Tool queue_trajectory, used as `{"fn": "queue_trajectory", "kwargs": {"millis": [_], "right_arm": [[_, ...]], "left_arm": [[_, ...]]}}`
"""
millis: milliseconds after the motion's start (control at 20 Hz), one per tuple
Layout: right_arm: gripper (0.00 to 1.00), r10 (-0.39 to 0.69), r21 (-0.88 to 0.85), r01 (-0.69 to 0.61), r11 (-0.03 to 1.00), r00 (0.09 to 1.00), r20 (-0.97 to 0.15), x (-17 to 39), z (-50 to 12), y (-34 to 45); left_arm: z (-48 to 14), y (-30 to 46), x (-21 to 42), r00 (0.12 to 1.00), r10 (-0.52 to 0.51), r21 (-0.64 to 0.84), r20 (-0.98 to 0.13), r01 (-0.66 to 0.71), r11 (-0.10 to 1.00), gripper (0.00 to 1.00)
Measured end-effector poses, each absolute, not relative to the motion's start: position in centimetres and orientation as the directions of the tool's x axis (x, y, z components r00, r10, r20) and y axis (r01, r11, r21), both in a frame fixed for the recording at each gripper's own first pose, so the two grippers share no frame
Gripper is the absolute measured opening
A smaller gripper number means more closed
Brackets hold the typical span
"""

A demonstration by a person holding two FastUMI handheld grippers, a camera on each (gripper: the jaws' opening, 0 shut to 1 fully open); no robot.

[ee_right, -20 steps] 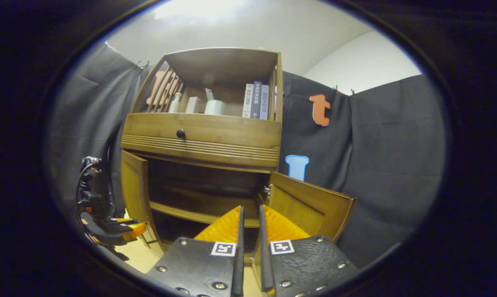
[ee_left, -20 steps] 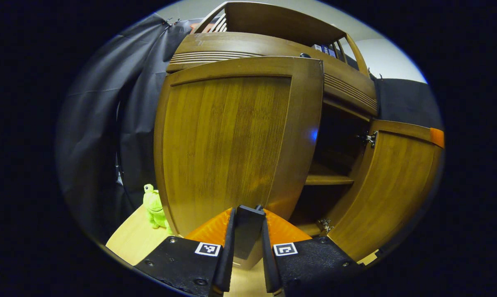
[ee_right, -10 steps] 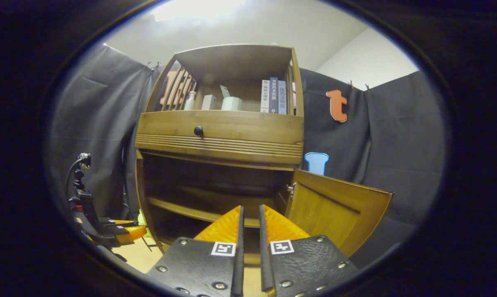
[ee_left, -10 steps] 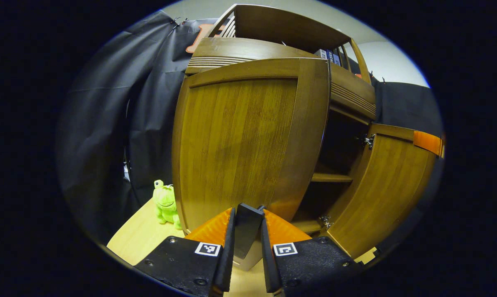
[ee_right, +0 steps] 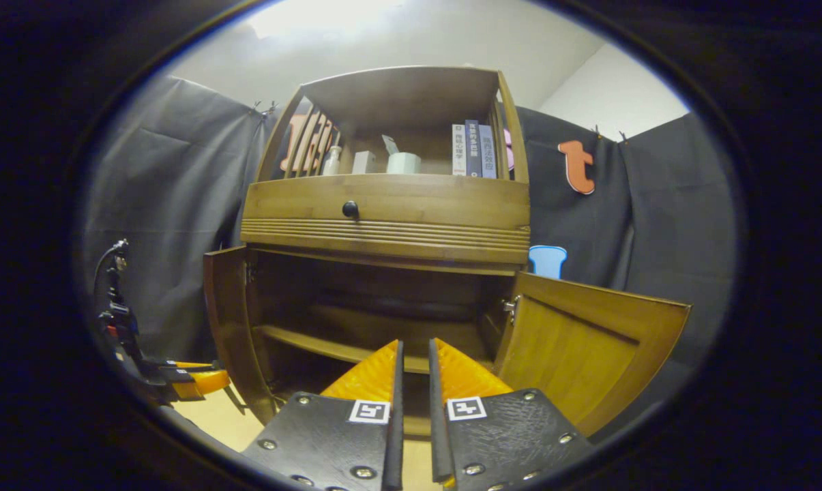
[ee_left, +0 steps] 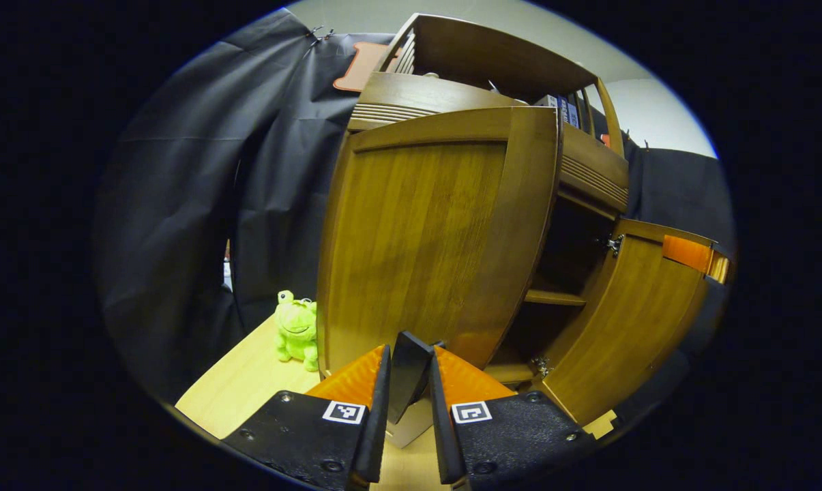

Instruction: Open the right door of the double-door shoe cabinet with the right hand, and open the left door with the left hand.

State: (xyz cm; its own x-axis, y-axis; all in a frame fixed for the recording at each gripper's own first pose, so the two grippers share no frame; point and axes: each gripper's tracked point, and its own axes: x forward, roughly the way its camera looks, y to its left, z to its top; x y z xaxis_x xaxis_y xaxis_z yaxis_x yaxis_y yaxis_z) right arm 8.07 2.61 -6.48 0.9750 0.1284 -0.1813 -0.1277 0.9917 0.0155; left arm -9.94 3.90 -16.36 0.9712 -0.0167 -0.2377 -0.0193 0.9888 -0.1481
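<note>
Wooden left door stands just ahead of the left gripper, whose fingers clench its dark handle; keep that grip and swing wider along the hinge arc. Right door hangs open beside the right gripper, fingers nearly closed on nothing.

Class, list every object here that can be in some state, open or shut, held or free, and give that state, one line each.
Left door: open, its edge gripped.
Right door: wide open, free.
Drawer: shut.
Left gripper: shut on left door.
Right gripper: nearly closed, empty.
</note>
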Motion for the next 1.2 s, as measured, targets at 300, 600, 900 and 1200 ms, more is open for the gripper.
{"fn": "queue_trajectory", "kwargs": {"millis": [300,600,900,1200], "right_arm": [[0.16,0.191,0.030,-0.189,0.982,0.965,-0.179,8.5,-6.6,5.2],[0.17,0.235,0.036,-0.233,0.972,0.955,-0.182,8.7,-6.9,7.1],[0.17,0.249,0.045,-0.245,0.968,0.950,-0.187,8.6,-7.1,7.8],[0.17,0.251,0.054,-0.245,0.968,0.948,-0.195,8.7,-7.5,7.9]], "left_arm": [[-15.8,6.7,-11.9,0.972,0.049,-0.110,-0.228,-0.076,0.991,0.29],[-15.4,9.5,-13.3,0.967,0.115,-0.087,-0.226,-0.138,0.987,0.32],[-15.0,11.3,-13.8,0.963,0.152,-0.068,-0.224,-0.171,0.983,0.18],[-14.4,12.8,-14.2,0.957,0.190,-0.045,-0.218,-0.204,0.978,0.27]]}}
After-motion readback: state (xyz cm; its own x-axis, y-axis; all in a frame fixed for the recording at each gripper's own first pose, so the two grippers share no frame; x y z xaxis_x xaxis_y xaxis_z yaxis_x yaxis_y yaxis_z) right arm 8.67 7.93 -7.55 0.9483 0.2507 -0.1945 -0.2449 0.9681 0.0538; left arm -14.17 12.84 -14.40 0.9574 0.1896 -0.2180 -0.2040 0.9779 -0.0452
